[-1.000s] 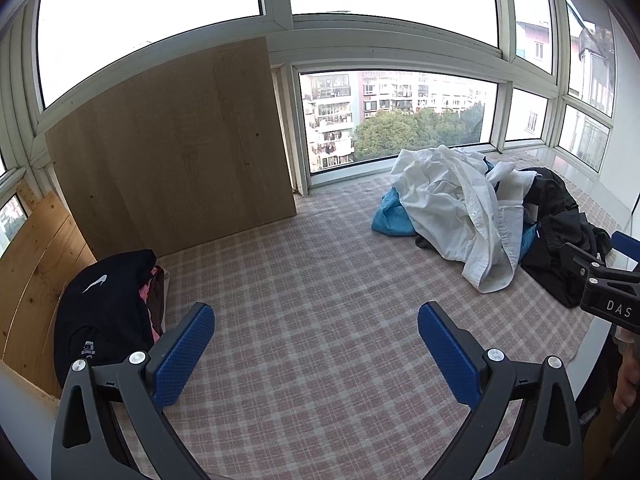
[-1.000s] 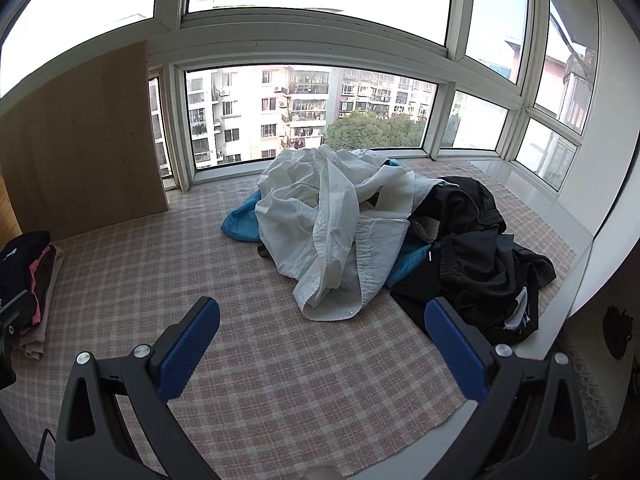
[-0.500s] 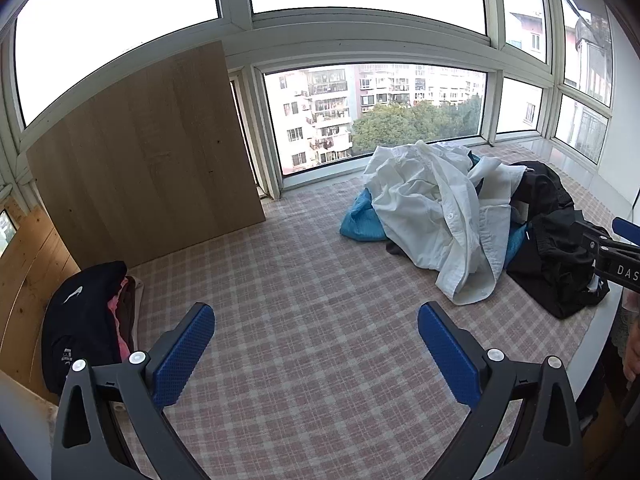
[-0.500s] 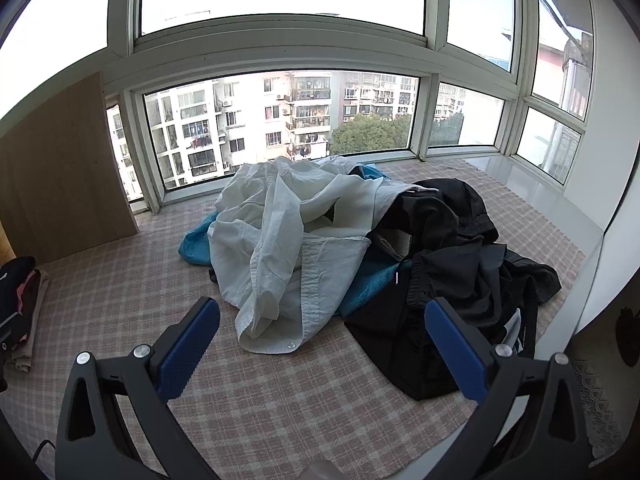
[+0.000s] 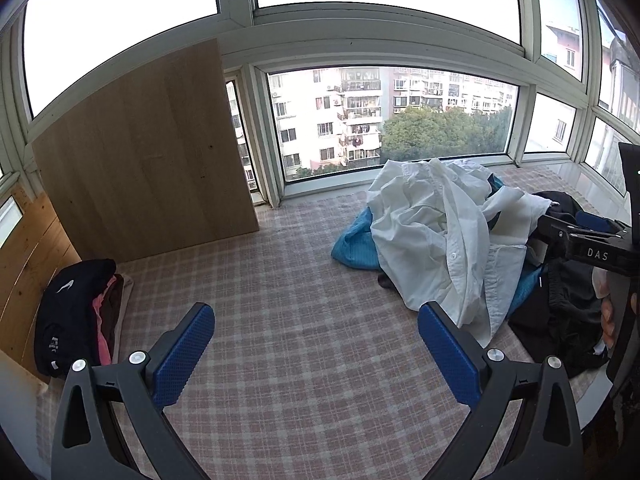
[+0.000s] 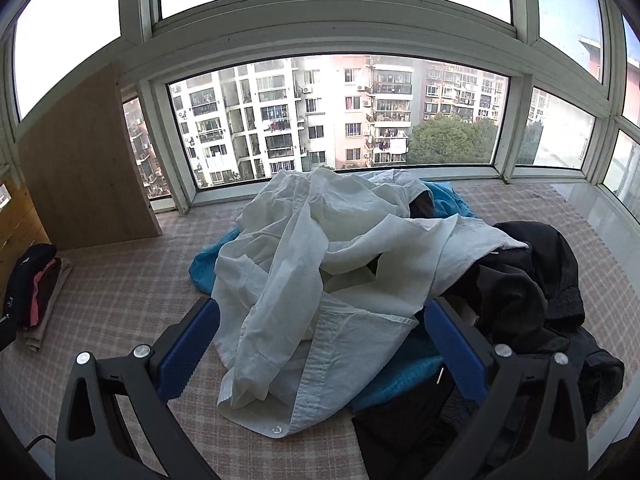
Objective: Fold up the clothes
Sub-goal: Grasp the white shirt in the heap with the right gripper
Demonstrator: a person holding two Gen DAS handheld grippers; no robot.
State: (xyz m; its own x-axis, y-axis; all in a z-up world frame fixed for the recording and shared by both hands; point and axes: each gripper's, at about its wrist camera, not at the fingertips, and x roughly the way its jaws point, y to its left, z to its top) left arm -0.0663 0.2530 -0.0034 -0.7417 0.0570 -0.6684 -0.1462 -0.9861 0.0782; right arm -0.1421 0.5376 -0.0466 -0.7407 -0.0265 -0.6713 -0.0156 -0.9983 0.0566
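Right-wrist view showed the white shirt [image 6: 320,280] heaped over a blue garment [image 6: 208,264] and black clothes [image 6: 532,292] on the checked mat [image 6: 112,296]. The right gripper [image 6: 320,356] hung spread wide and empty above its hem; the left gripper [image 5: 316,352] gaped empty over bare mat. Tangled layers risked lifting together on a careless pinch.

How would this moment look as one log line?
left gripper: open, empty | right gripper: open, over white shirt | pile unfolded
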